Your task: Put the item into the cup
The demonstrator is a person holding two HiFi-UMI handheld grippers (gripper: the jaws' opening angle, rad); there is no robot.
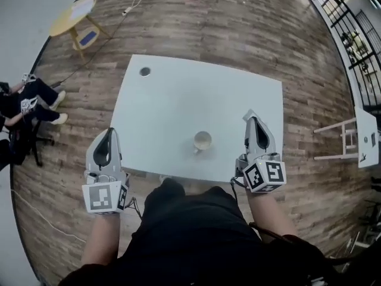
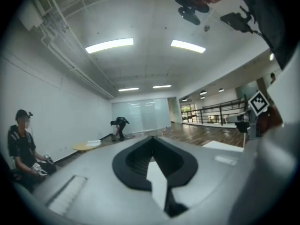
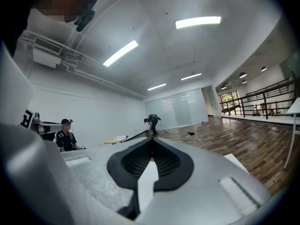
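- White table (image 1: 178, 100) on a wood-plank floor fills the middle of the head view. A pale cup (image 1: 202, 140) stands upright near its front edge. A small grey round thing (image 1: 144, 71), too small to identify, sits at the far left corner, well apart from the cup.
- In the same view, the left tongs (image 1: 109, 131) hang just off the table's front left corner. The right tongs (image 1: 250, 115) are over the table's right side, near the cup but not touching it. A yellow round side table (image 1: 68, 16) stands far left.
- In the left gripper view, the left tongs (image 2: 151, 137) are closed tip to tip with nothing between them. A seated person (image 2: 21, 144) is at the left.
- In the right gripper view, the right tongs (image 3: 151, 138) are likewise pressed together and empty. A bending person (image 3: 153, 122) is far off.
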